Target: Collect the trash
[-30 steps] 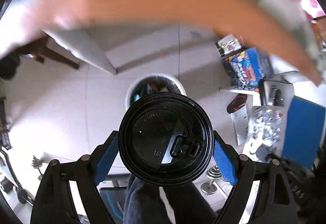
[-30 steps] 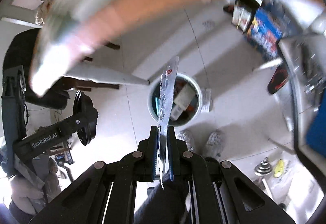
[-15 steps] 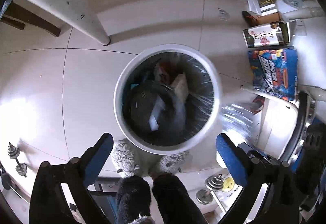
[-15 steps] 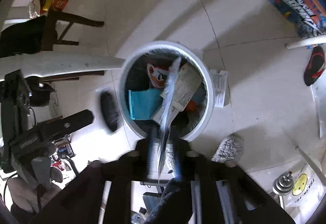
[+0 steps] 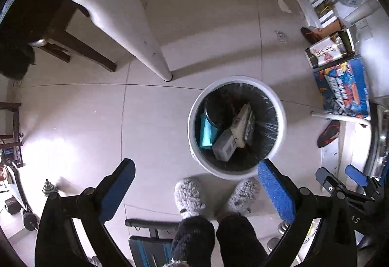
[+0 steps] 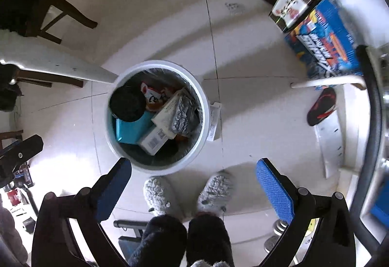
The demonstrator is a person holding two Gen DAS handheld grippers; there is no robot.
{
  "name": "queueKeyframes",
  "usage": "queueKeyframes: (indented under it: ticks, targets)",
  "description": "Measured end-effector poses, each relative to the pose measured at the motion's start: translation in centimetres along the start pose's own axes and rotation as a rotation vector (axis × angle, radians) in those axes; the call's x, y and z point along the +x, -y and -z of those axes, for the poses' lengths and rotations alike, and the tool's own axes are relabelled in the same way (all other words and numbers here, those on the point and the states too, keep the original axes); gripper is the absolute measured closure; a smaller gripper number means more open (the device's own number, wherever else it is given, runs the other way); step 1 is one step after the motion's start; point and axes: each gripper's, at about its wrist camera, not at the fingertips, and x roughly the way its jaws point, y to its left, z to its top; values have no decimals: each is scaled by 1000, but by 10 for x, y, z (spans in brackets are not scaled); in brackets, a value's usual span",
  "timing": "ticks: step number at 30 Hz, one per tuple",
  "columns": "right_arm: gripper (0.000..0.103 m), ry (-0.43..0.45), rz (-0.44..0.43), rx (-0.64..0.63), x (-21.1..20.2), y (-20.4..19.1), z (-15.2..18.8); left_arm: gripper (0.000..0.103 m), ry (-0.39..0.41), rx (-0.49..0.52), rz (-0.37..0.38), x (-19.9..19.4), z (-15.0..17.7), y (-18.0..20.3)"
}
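A white trash bin (image 5: 237,78) with a black liner stands on the tiled floor, and it also shows in the right wrist view (image 6: 155,63). Inside lie a black cup lid (image 6: 127,103), a silver blister pack (image 6: 182,111), a teal box (image 6: 132,129) and cardboard packets. My left gripper (image 5: 194,165) hangs open over the bin's near left side and holds nothing. My right gripper (image 6: 193,163) points down at the bin's near right; its jaws are opening with nothing between them. Its blue pads (image 5: 325,177) also show at the right of the left wrist view.
A person's grey slippers (image 6: 158,194) stand just in front of the bin. A white table leg (image 5: 145,31) rises left of it, with a dark chair (image 6: 60,12) behind. A blue box (image 6: 323,41), a red-black shoe (image 6: 321,106) and a paper slip (image 6: 214,121) lie to the right.
The black lid left my left gripper and now lies in the bin. My right gripper opened and the blister pack dropped in. Both grippers sank toward the floor.
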Motion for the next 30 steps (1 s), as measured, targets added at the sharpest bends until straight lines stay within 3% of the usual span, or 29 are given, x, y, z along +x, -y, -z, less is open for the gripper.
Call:
queueKeyframes:
  ticks: [6,16,24,30]
  targets:
    - [0,32,-18,-1,-102,-7,18,0,18,11,11,-96,22,2]
    - [0,84,-94,-36,-315,-22,66,0,79,68,64,-273,68,4]
    - [0,173,-165,-66,-463,-21,104,0,132,86,197,-380,102,12]
    - [0,212,-233,-63,-532,-14,127,0,178,84,289,-440,121,9]
